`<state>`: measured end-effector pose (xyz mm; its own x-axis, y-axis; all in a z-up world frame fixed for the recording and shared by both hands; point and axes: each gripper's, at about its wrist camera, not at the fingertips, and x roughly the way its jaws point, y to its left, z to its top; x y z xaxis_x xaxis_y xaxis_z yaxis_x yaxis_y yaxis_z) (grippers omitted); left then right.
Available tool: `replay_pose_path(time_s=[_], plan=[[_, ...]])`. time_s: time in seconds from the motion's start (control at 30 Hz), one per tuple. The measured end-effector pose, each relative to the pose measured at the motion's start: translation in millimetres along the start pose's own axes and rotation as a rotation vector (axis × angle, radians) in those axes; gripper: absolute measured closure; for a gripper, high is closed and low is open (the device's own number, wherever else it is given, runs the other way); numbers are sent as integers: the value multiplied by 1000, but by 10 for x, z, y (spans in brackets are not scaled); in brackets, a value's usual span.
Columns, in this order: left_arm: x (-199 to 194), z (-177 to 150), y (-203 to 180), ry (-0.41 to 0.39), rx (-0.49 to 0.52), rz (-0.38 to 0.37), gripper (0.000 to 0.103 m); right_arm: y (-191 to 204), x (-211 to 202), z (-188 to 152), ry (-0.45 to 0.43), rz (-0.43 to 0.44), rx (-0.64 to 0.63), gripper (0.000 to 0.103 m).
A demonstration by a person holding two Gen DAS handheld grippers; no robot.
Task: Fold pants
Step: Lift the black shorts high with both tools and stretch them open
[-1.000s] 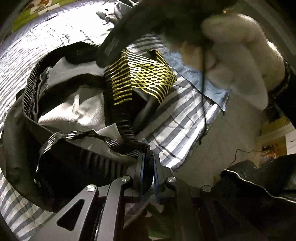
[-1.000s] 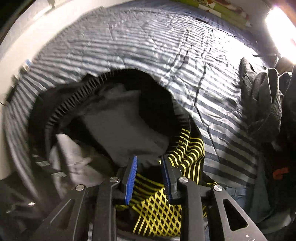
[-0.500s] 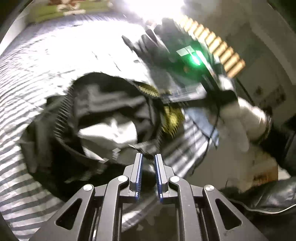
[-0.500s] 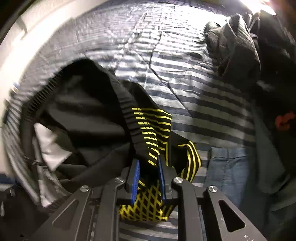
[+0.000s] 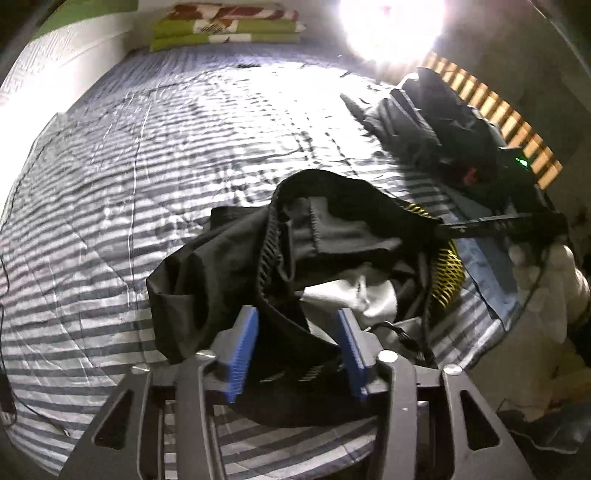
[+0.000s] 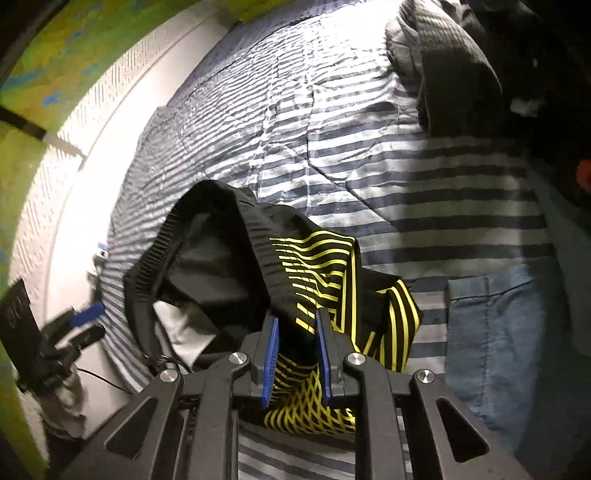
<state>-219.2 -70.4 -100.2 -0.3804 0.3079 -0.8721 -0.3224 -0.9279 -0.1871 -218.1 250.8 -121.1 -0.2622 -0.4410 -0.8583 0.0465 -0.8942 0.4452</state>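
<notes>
Striped bedspread [image 5: 155, 192], folded green blankets [image 5: 225, 31], dark clothes pile [image 5: 436, 122], jeans [image 6: 498, 332]

The striped bed [image 5: 155, 177] carries black pants [image 5: 236, 266], dark clothes [image 5: 436, 122] and folded green bedding [image 5: 229, 35].

You have one pair of black pants [image 5: 236, 266] with yellow stripes, one striped bed [image 5: 147, 166] — two grippers, four blue-padded fingers [image 6: 271, 354], one pillow stack [image 5: 225, 31].

Beyond the pants [image 5: 295, 258] you have open striped bed [image 5: 184, 147] all the way to the folded blankets [image 5: 229, 33]. A dark clothes pile [image 5: 436, 122] blocks the bed's right edge; the wall [image 6: 74, 184] hems your left.
</notes>
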Motion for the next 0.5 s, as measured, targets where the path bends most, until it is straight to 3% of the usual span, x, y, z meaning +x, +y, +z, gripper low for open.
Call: replay_pose_path(time_s=[0.2,0.23,0.27,0.37,0.5], plan=[[353,105,81,54,-12,48,56,117,49,66,-26,-43,-63,86],[431,125,110,66,-22,44,71,110,30,67,-31,-48,-69,86],[542,146,139,96,-30,45,98,117,8,70,-37,-56,-75,86],[705,162,197,114,-35,131,101,130,-121,86,-76,-83,-78,86],[216,254,335,-11,-133,141,101,183,-503,166,-169,-107,-95,88]])
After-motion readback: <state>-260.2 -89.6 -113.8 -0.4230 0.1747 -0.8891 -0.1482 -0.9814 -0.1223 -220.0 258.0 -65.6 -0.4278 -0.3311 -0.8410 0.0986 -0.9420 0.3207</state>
